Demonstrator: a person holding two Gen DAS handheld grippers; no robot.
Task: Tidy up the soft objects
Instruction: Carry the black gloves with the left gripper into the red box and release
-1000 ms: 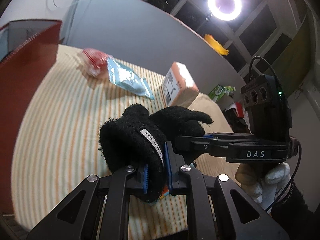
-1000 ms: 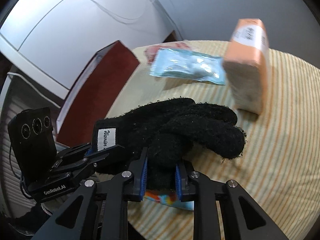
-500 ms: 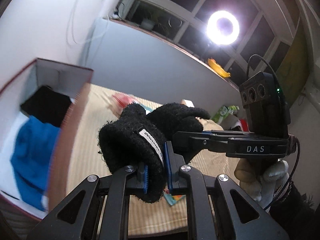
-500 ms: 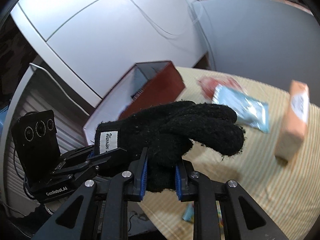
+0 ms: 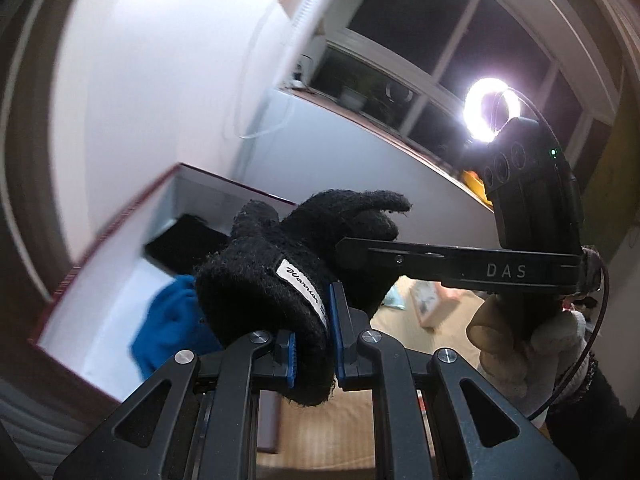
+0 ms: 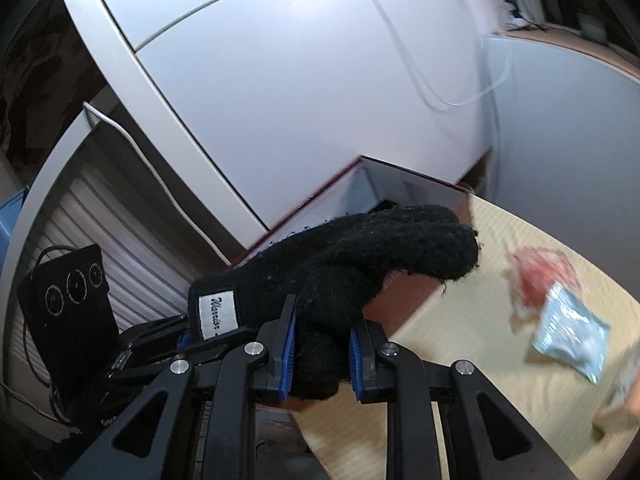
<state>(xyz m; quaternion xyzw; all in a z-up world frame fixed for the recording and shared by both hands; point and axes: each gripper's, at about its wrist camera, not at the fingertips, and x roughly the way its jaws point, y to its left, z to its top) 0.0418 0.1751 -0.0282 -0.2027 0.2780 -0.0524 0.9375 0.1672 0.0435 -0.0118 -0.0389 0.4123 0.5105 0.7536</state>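
Far left, left wrist view: open box (image 5: 120,236), dark red outside, white inside, already holding a blue cloth (image 5: 172,320) and a flat black item (image 5: 180,244) toward its far end; likely the collecting place for the soft things. Centre: black knit glove (image 5: 288,276), raised in the air in front of the box, not resting on anything. The left gripper (image 5: 314,340) is clamped on the cuff end, just below the white label, blue pads pressed into the knit. The right gripper (image 6: 322,356) is clenched on the palm part further along, so the limp glove is carried between two holds, probably to keep it from sagging or folding on the way. Glove fingers point ahead, toward the box opening. Right of centre, right wrist view: striped tabletop (image 6: 460,360) with a reddish packet (image 6: 544,276) and a pale blue packet (image 6: 572,336) lying touching each other, well apart from the glove. Judgement: glove in transit to the box; release over the opening comes next.
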